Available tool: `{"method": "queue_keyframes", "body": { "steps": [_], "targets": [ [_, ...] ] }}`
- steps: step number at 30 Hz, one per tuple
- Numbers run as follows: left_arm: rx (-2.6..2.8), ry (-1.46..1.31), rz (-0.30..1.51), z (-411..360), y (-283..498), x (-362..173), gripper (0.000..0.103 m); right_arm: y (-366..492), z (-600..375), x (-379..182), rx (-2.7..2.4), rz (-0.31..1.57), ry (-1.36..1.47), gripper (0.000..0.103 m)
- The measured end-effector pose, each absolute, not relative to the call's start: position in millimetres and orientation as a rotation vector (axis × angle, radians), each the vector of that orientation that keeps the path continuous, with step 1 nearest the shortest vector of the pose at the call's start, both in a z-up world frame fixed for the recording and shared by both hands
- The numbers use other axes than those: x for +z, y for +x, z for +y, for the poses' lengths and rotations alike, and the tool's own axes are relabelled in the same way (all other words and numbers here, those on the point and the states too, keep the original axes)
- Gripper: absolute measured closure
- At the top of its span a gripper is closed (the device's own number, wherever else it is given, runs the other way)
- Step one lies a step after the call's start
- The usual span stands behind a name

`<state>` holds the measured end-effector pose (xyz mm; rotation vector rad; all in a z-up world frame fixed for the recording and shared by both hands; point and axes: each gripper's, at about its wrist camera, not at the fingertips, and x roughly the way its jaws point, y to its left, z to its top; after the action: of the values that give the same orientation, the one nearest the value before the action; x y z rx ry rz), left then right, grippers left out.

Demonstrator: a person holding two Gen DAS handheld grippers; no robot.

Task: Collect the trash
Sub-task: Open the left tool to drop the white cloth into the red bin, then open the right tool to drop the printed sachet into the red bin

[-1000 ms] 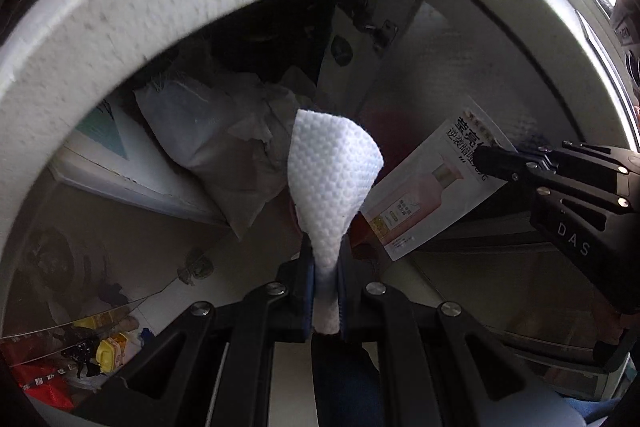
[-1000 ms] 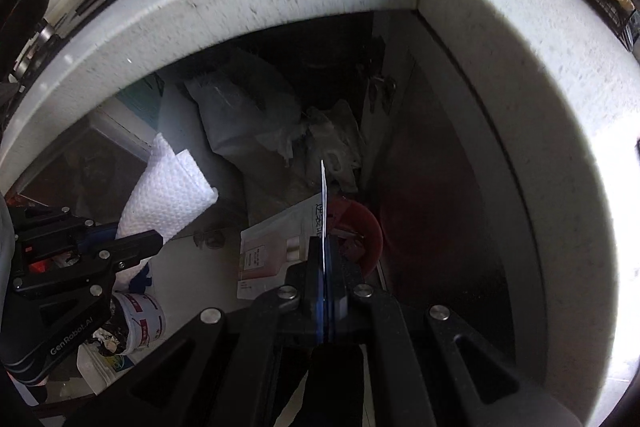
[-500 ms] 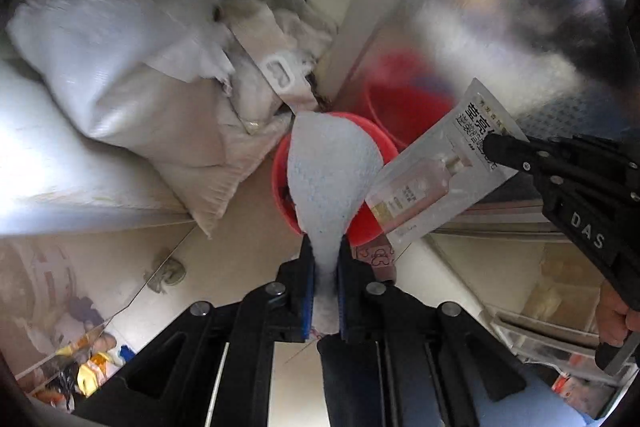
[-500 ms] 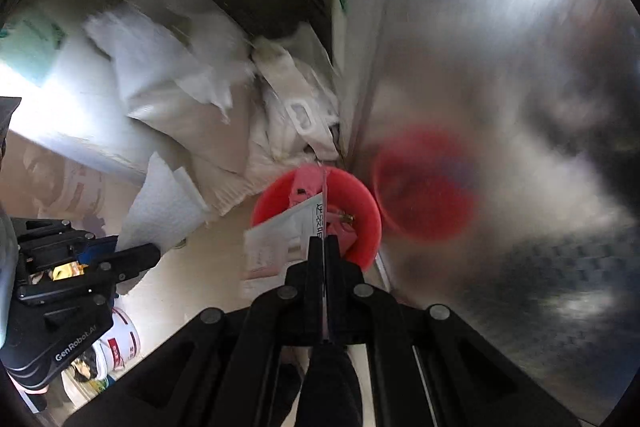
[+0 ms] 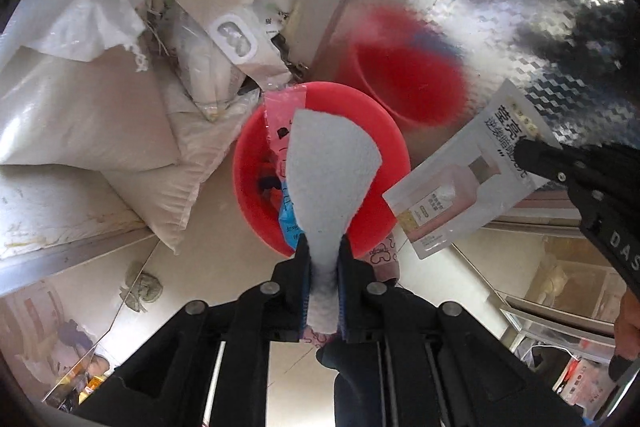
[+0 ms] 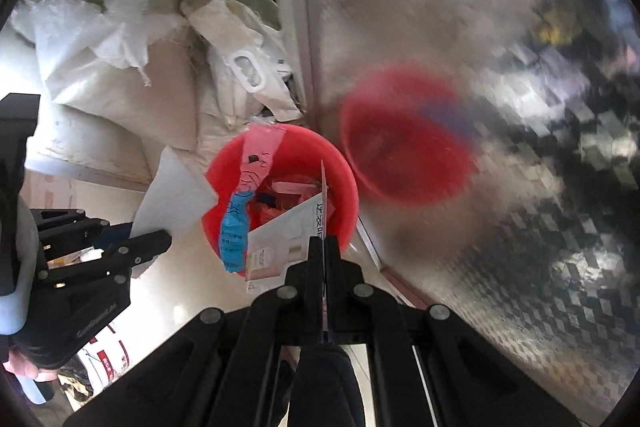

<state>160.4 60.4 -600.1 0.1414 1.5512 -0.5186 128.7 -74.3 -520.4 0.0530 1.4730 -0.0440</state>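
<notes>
Left gripper: at 6 o'clock in the left wrist view, pointing steeply down. Its jaws have just been opening a little, yet the blue pads still press on the stem of a white embossed paper towel between them.
Paper towel: it fans upward from the jaws to 12 o'clock of them and covers the middle of the red bucket below (its upper edge is curved and folded over).
Right gripper: at 6 o'clock in the right wrist view, pointing straight down, jaws fully closed on the thin edge of a flat white sachet.
Sachet: printed with a pink bottle and dark Chinese characters. In the left wrist view it sits at 3 o'clock, pinched at its upper corner by the right gripper.
Red bucket: on the pale floor beneath both tools. It holds a pink strip wrapper, a blue wrapper and other scraps too small to name.
White woven sacks: piled at 10 o'clock behind the bucket, touching its rim side.
Patterned metal panel: at 2 o'clock, just beside the bucket, showing a blurred red reflection of it.
</notes>
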Motion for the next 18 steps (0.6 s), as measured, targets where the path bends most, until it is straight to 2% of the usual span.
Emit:
{"method": "queue_keyframes", "body": {
  "steps": [2,3,7,18],
  "targets": [
    [-0.532,0.143,1.554,58,164,-606,0.067,129,-76,-521,-0.050,1.469,0.057,0.102],
    [-0.531,0.156,1.556,57,164,-609,0.065,130,-77,-522,-0.054,1.469,0.061,0.102],
    [-0.520,0.207,1.571,56,166,-620,0.065,131,-76,-524,-0.054,1.475,0.066,0.102],
    [-0.482,0.203,1.567,84,160,-606,0.065,132,-54,-520,0.020,1.491,0.060,0.102]
  ]
}}
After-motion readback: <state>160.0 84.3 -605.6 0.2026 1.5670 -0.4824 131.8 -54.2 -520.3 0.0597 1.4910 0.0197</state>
